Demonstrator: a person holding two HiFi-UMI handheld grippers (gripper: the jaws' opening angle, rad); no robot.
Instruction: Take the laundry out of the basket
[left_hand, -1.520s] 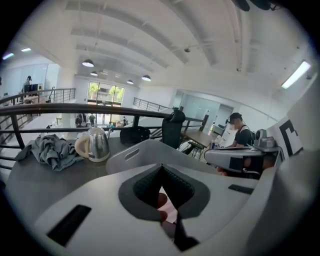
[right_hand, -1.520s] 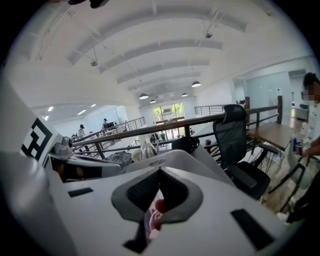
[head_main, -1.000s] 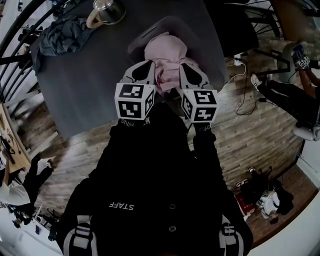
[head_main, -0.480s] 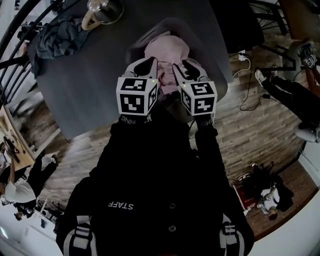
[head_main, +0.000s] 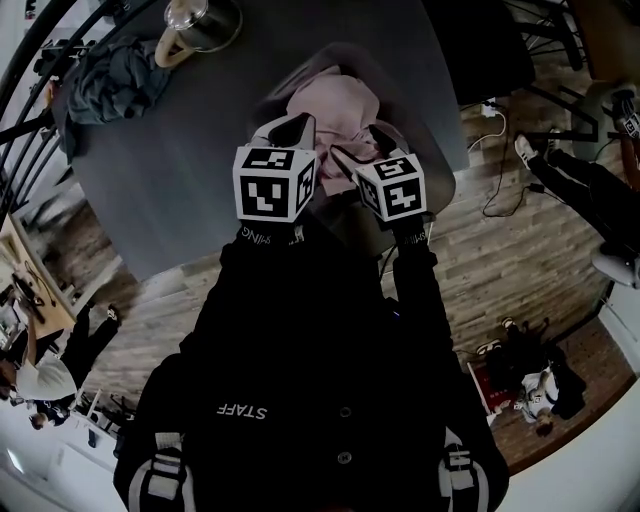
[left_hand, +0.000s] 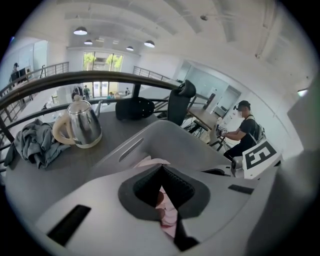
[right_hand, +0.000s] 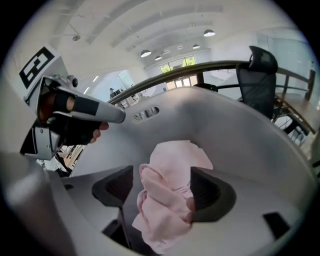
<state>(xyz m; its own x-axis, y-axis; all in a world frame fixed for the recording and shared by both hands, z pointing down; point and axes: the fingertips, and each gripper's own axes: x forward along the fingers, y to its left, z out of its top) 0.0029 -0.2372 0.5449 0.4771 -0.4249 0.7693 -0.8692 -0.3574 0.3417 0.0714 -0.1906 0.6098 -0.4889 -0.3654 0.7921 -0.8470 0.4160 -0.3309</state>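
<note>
A grey laundry basket (head_main: 272, 92) stands on the dark table with a pink cloth (head_main: 335, 105) in it. Both grippers reach in over its near rim. My left gripper (head_main: 288, 132) is shut, and a fold of the pink cloth (left_hand: 168, 212) is pinched between its dark pads just below where they meet (left_hand: 160, 172). My right gripper (right_hand: 162, 189) has its jaws opening. The bunched pink cloth (right_hand: 167, 200) lies loosely between them and leans on the right pad (right_hand: 207, 192). The left pad stands apart from it. The basket wall (right_hand: 230, 125) rises behind.
A steel kettle (head_main: 200, 20) and a crumpled dark grey garment (head_main: 105, 80) lie on the table's far left. A black chair (head_main: 470, 50) stands at the far right corner. A railing curves behind the table. A cable (head_main: 490, 190) lies on the wooden floor to the right.
Both gripper cubes have shifted a little farther over the basket. The right gripper has turned, and the pink cloth has settled slightly.
</note>
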